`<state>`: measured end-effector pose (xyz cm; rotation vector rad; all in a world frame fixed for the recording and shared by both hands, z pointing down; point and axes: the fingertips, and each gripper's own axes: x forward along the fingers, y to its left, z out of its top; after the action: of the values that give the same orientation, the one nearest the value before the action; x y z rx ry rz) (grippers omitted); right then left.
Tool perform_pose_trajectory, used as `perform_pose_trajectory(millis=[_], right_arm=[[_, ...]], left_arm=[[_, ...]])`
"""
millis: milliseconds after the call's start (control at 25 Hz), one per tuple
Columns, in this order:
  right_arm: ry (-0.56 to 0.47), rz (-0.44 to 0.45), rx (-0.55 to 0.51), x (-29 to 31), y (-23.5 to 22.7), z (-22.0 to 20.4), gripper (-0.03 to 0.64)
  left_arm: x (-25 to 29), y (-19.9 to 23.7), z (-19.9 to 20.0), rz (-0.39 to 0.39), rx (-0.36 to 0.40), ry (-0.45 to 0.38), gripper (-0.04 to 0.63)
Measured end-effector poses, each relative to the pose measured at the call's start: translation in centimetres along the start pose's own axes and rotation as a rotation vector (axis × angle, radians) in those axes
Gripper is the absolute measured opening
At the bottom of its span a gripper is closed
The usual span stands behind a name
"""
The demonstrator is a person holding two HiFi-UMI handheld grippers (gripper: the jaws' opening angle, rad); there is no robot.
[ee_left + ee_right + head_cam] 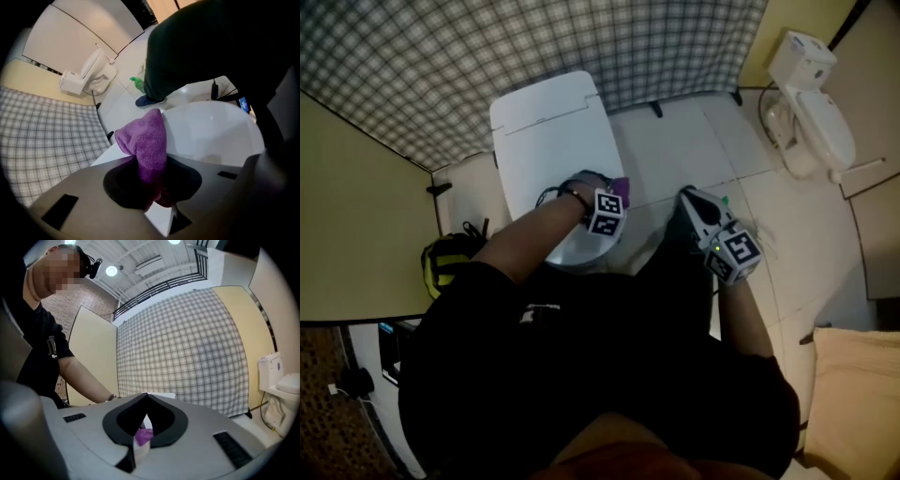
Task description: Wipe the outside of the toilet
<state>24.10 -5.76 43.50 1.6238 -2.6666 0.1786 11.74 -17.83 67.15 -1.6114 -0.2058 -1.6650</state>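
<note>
Left gripper view: left tongs [143,165] clamp purple cloth [146,138] against toilet [211,133]; right tongs [146,397] together.

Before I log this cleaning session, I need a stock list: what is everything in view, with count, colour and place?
toilet: one, white, lid down, centre
second toilet: one, white, far right
purple cloth: one, clamped in the left gripper, at the near toilet's front
checked curtain: one, grey and white, behind the near toilet
partitions: two, pale yellow, either side of the curtain
green bottle: one, on the floor tiles, which are white
yellow and black object: one, on the floor left of the near toilet; what it is I cannot tell
left gripper: grey, shut on the cloth
right gripper: grey, shut, empty, right of the near toilet
</note>
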Motion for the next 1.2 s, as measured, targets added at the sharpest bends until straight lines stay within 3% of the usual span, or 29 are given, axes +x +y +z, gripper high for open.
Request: perform_pose_trajectory(millis=[200, 320, 400, 520, 720, 880, 1000, 1200], right_arm=[[-0.007, 0.023, -0.068, -1.4, 4.8, 1.0, 0.006], [0.003, 0.029, -0.087, -1.5, 6.5, 1.4, 0.006], [0.007, 0.032, -0.109, -1.5, 7.3, 2.1, 0.006], [0.01, 0.035, -0.092, -1.8, 8.6, 2.2, 0.006], [0.01, 0.059, -0.045, 0.6, 8.2, 4.3, 0.006], [0.019, 0.077, -0.065, 2.6, 7.1, 6.0, 0.006], [0.014, 0.082, -0.056, 4.7, 5.7, 5.8, 0.006], [0.047, 0.095, 0.002, 8.4, 4.4, 7.3, 0.006]], left_arm=[[-3.7, -9.6, 3.7, -0.029, 0.03, -0.086, 0.091], [-4.1, -12.8, 5.3, -0.064, -0.067, -0.196, 0.094], [-5.0, -14.2, 5.9, -0.128, -0.217, -0.303, 0.095], [-7.8, -15.8, 4.6, -0.133, -0.501, -0.436, 0.097], [-13.2, -14.2, -5.3, 0.017, -0.993, -0.633, 0.098], [-16.1, -14.9, -14.9, 0.164, -1.318, -0.751, 0.098], [-18.4, -15.3, -20.7, 0.291, -1.461, -0.8, 0.098], [-21.7, -14.1, -25.6, 0.402, -1.522, -0.858, 0.1]])
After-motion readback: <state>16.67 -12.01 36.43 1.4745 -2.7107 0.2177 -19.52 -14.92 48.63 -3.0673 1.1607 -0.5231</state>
